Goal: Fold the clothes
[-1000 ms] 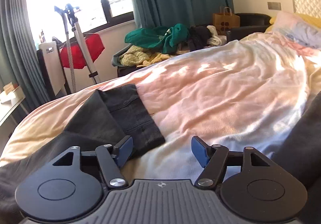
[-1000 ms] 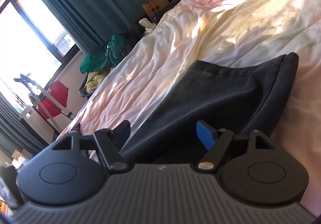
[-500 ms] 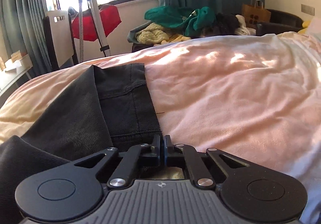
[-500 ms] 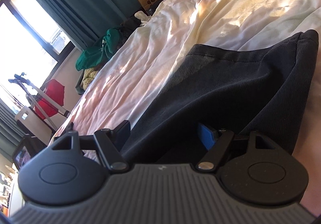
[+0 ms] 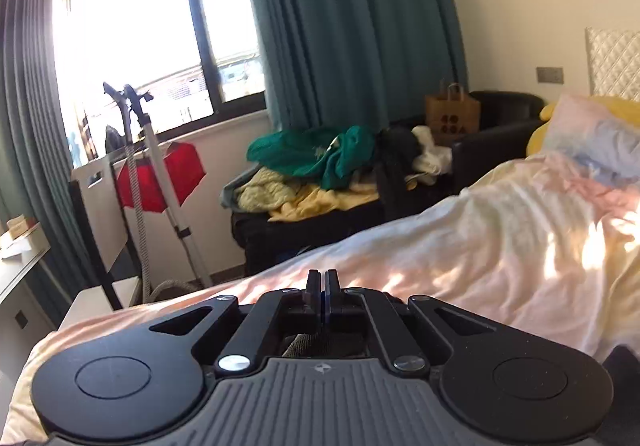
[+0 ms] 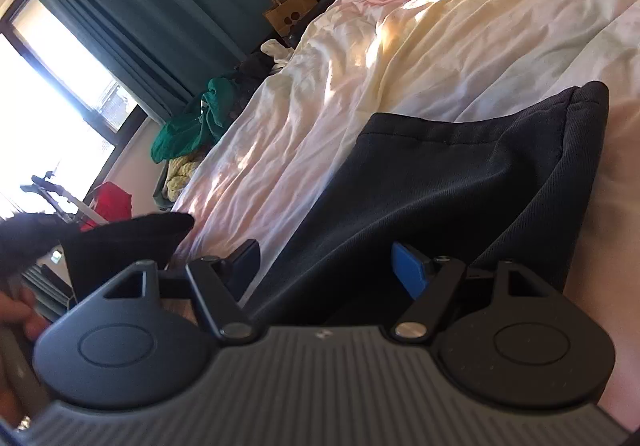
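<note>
- Right wrist view: the bed (image 6: 460, 46) spreads ahead of the right gripper (image 6: 332, 266), under pale rumpled covers.
- The dark garment (image 6: 440, 198) lies on it, running between the spread, released jaws.
- The left gripper (image 5: 322, 296) is clenched on dark fabric (image 5: 308, 342) of that garment, just behind its fingertips.

Teal curtains (image 5: 352, 26) are hanging beside a bright window (image 5: 132, 34), a steamer (image 5: 160, 186) is standing below it, a paper bag (image 5: 452, 114) is sitting past a heap of clothes (image 5: 320, 170), and a pillow (image 5: 592, 134) is lying on the bed (image 5: 500, 238).
</note>
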`<state>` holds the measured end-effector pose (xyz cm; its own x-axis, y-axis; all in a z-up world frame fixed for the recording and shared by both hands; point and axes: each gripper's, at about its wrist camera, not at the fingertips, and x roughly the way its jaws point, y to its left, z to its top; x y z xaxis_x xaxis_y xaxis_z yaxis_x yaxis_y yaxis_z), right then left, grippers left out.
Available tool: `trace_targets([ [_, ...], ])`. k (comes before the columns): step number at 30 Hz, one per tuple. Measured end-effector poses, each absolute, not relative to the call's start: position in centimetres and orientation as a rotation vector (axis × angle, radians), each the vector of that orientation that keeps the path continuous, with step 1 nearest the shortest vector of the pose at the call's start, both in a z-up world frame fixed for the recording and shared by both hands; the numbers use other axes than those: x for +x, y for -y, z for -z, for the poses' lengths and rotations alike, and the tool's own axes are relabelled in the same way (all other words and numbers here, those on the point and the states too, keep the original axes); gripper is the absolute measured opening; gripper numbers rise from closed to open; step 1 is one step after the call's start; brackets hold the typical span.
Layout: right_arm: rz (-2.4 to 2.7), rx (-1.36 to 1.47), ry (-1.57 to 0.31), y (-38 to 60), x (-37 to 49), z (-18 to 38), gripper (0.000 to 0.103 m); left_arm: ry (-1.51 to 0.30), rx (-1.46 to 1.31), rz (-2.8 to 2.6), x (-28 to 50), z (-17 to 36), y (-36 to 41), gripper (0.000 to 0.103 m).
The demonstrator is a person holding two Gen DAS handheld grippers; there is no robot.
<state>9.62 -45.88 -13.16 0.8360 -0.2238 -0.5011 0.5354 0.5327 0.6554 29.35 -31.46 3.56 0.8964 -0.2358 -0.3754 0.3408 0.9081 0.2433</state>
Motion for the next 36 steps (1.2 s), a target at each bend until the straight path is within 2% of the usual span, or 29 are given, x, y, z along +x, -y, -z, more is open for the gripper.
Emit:
trace_targets([
  [3, 0.48, 0.922, -0.372, 46.4, 9.1, 12.9, 0.075, -0.324, 0.281, 0.403, 28.3, -7.1, 36.0, 0.001],
  [7, 0.511, 0.95, -0.361, 47.3, 8.6, 13.2, 0.076, -0.35, 0.228, 0.521, 27.3, -9.0, 43.3, 0.001],
  [12, 0.511, 0.968, -0.369, 47.9, 8.9, 13.8, 0.076, -0.447, 0.234, 0.633, 26.7, -5.1, 50.9, 0.002],
  [14, 0.5, 0.973, -0.368, 48.1, 9.0, 14.0, 0.076, -0.483, 0.231, 0.661, 27.0, -3.0, 50.8, 0.002],
  [16, 0.488, 0.978, -0.364, 48.4, 9.0, 14.2, 0.076, -0.52, 0.228, 0.689, 27.2, -1.0, 50.6, 0.011],
  [18, 0.481, 0.996, -0.368, 48.8, 9.0, 14.6, 0.076, -0.556, 0.224, 0.717, 27.5, 1.0, 50.5, 0.034],
  [19, 0.481, 1.009, -0.368, 49.0, 9.1, 14.8, 0.076, -0.573, 0.223, 0.729, 27.6, 2.0, 50.3, 0.038],
  [24, 0.436, 1.068, -0.371, 50.1, 9.7, 15.1, 0.076, -0.595, 0.195, 0.737, 26.3, 1.8, 42.5, 0.052],
  [36, 0.278, 1.18, -0.397, 52.8, 12.4, 15.4, 0.075, -0.714, 0.131, 0.36, 16.6, 5.1, 10.9, 0.054],
])
